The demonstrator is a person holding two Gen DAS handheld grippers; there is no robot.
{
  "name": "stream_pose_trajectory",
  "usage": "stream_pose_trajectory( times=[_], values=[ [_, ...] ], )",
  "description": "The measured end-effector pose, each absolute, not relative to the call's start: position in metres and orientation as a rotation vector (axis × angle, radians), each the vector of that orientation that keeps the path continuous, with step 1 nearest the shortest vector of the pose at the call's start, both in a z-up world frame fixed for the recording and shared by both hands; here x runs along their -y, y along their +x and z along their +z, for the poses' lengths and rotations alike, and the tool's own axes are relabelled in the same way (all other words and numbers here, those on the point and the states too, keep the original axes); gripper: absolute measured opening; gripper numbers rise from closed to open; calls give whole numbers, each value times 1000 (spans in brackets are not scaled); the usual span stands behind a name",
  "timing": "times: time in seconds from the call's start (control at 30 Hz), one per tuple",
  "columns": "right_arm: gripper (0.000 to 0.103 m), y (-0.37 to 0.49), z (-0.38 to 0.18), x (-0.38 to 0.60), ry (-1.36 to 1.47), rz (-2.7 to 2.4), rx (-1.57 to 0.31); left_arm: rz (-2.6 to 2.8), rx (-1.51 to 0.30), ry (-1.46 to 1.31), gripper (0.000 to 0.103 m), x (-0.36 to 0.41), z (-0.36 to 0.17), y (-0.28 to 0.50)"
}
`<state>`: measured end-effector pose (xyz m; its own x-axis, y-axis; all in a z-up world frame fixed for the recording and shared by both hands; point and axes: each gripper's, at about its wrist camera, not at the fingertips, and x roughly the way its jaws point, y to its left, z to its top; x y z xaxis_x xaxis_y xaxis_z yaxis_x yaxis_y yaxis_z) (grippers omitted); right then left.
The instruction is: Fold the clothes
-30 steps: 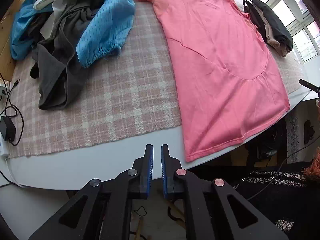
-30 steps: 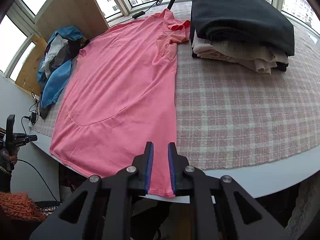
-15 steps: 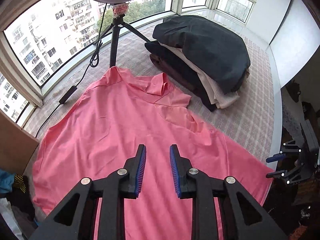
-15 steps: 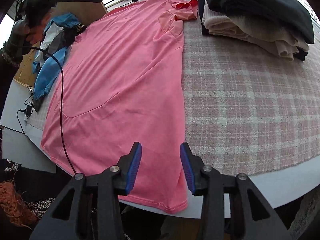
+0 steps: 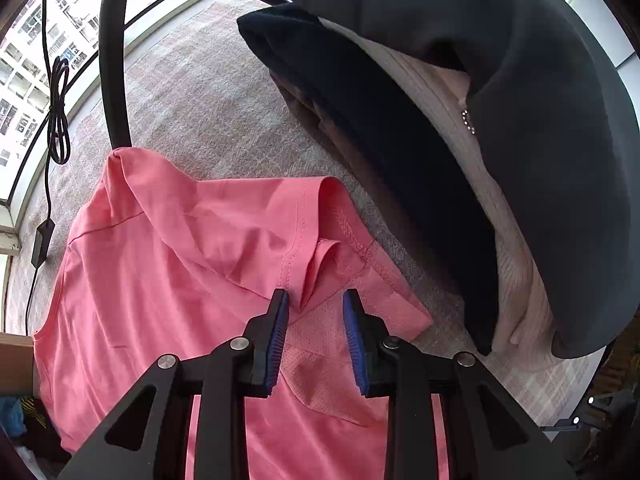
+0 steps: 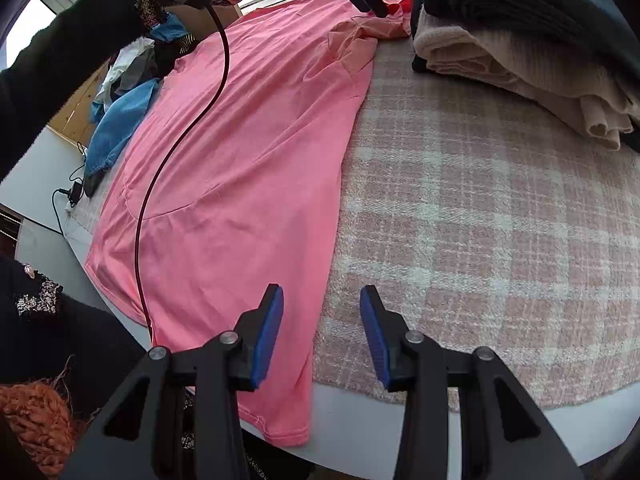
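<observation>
A pink T-shirt (image 6: 240, 140) lies flat along the plaid tablecloth (image 6: 480, 220), its hem hanging over the front edge. My left gripper (image 5: 315, 298) points down at the shirt's far sleeve (image 5: 360, 280), open, with a raised fold of pink cloth between the pads but not pinched. The right wrist view shows that gripper (image 6: 376, 6) at the far end, held by a hand. My right gripper (image 6: 321, 294) is open low over the near hem, straddling the shirt's right side edge with nothing gripped.
A stack of folded dark and cream clothes (image 6: 520, 40) sits right beside the sleeve. Unfolded blue, white and grey clothes (image 6: 120, 120) are heaped at the far left. A black cable (image 6: 180, 140) trails over the shirt. A tripod leg (image 5: 114, 60) stands behind the collar.
The left gripper swept from the table's front edge to the far sleeve by the folded stack and opened. The right gripper sank towards the hem and opened wider.
</observation>
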<state>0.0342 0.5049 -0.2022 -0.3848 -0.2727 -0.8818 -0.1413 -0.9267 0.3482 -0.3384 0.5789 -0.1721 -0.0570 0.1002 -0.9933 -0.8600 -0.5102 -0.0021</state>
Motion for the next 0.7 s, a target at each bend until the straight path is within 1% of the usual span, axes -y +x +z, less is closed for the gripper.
stream_pose_trajectory(
  times=[0.03, 0.07, 0.1, 0.17, 0.2, 0.27, 0.3, 0.33, 0.4, 0.43, 0.47, 0.5, 0.53, 0.57, 0.6, 0.7],
  values=[
    [39, 33, -204, -504, 1693, -2475, 571, 1662, -845, -1481, 27, -580, -175, -339],
    [39, 31, -206, -504, 1692, -2468, 569, 1661, -847, -1477, 24, -580, -177, -339],
    [39, 31, -207, -504, 1685, -2462, 564, 1664, -846, -1458, 16, -580, -177, -337],
    [39, 32, -207, -502, 1671, -2450, 551, 1666, -817, -1439, 3, -579, -176, -337],
    [39, 32, -208, -499, 1670, -2439, 543, 1665, -789, -1437, 2, -578, -174, -339],
    [38, 33, -209, -495, 1670, -2439, 508, 1683, -706, -1429, 2, -576, -166, -345],
    [34, 34, -210, -493, 1676, -2440, 485, 1707, -675, -1422, 2, -575, -162, -349],
    [27, 34, -210, -492, 1686, -2439, 469, 1730, -643, -1415, 2, -574, -158, -353],
    [19, 34, -211, -492, 1705, -2436, 456, 1779, -553, -1429, 2, -570, -154, -364],
    [16, 34, -212, -494, 1707, -2433, 470, 1783, -533, -1450, 2, -568, -156, -368],
    [15, 35, -213, -494, 1709, -2428, 487, 1756, -567, -1476, 3, -568, -161, -367],
    [10, 34, -213, -494, 1717, -2426, 491, 1751, -636, -1484, 7, -568, -165, -364],
    [9, 34, -214, -494, 1717, -2426, 497, 1757, -667, -1480, 7, -565, -164, -362],
    [9, 34, -214, -495, 1717, -2426, 504, 1763, -695, -1475, 12, -562, -162, -359],
    [9, 34, -214, -495, 1717, -2425, 510, 1762, -684, -1465, 17, -557, -156, -357],
    [9, 34, -215, -496, 1716, -2425, 526, 1753, -671, -1421, 22, -550, -136, -342]
  ],
)
